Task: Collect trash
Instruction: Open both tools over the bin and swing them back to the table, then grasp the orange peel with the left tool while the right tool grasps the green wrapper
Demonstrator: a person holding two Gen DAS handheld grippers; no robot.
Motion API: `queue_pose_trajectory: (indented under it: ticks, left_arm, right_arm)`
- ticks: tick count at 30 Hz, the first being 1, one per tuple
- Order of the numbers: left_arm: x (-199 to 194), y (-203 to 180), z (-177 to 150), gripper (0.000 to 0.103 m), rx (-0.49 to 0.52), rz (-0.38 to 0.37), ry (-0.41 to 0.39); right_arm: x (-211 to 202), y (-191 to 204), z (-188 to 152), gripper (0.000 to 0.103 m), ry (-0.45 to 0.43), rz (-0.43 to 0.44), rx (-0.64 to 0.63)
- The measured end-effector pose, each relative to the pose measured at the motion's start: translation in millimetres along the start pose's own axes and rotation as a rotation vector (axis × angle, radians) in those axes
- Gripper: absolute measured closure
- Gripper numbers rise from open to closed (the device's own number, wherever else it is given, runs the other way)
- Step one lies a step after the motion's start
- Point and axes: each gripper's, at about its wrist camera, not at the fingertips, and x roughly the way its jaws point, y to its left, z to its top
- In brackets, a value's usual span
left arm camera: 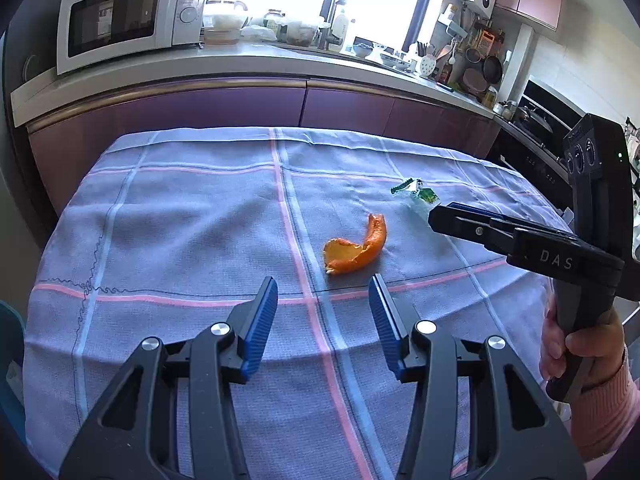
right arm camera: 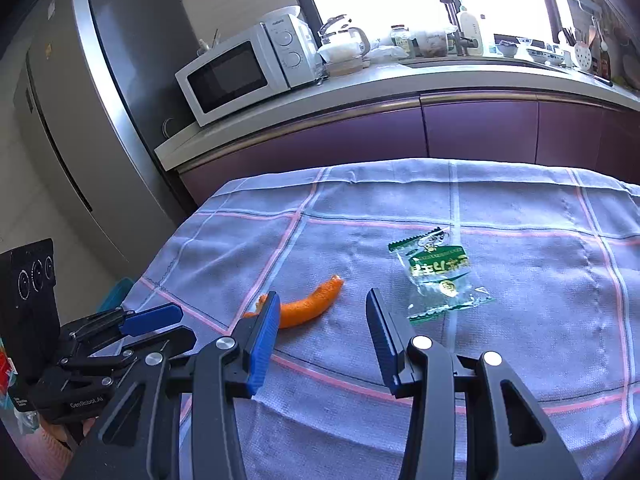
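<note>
An orange peel (left arm camera: 356,250) lies curled on the checked tablecloth (left arm camera: 180,220), just beyond my left gripper (left arm camera: 323,286), which stands open with nothing between its blue pads. A clear and green plastic wrapper (left arm camera: 416,192) lies farther back, right of the peel. In the right wrist view the wrapper (right arm camera: 438,274) sits ahead and slightly right of my right gripper (right arm camera: 322,300), also open and empty, with the peel (right arm camera: 308,308) ahead on its left. The right gripper (left arm camera: 440,216) reaches in from the right in the left wrist view, its tips near the wrapper.
A kitchen counter (left arm camera: 240,68) with purple cabinets runs behind the table, carrying a white microwave (left arm camera: 124,16) and many jars and dishes. A grey fridge (right arm camera: 80,100) stands at the left. A hand in a pink sleeve (left arm camera: 592,360) holds the right tool. A stove (left arm camera: 536,128) stands at the right.
</note>
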Motion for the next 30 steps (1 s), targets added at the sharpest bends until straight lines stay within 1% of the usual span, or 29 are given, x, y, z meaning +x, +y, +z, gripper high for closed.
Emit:
queue_pose_trajectory:
  ticks: [7, 15, 20, 24, 27, 30]
  left_arm:
    - [9.9, -11.1, 6.8, 0.056, 0.018, 0.004, 0.019]
    - [22.1, -13.4, 9.2, 0.056, 0.030, 0.016, 0.058]
    - [32.3, -14.2, 13.4, 0.055, 0.030, 0.007, 0.081]
    - [42.2, -17.0, 15.9, 0.055, 0.034, 0.004, 0.100]
    - [52.7, -17.9, 19.0, 0.057, 0.029, -0.013, 0.130]
    - [61.2, -18.5, 20.5, 0.058, 0.023, -0.014, 0.154]
  right_arm:
    - [-6.2, -19.9, -0.4, 0.061, -0.014, -0.019, 0.037]
    - [-13.2, -42.6, 3.6, 0.061, -0.038, -0.053, 0.078]
    - [-14.6, -58.2, 6.7, 0.061, -0.048, -0.079, 0.103]
    - [-10.2, -71.1, 7.9, 0.060, -0.041, -0.084, 0.135]
    - [-4.8, -80.1, 7.8, 0.059, -0.034, -0.092, 0.158]
    - [0.6, -86.9, 7.7, 0.058, -0.020, -0.079, 0.182]
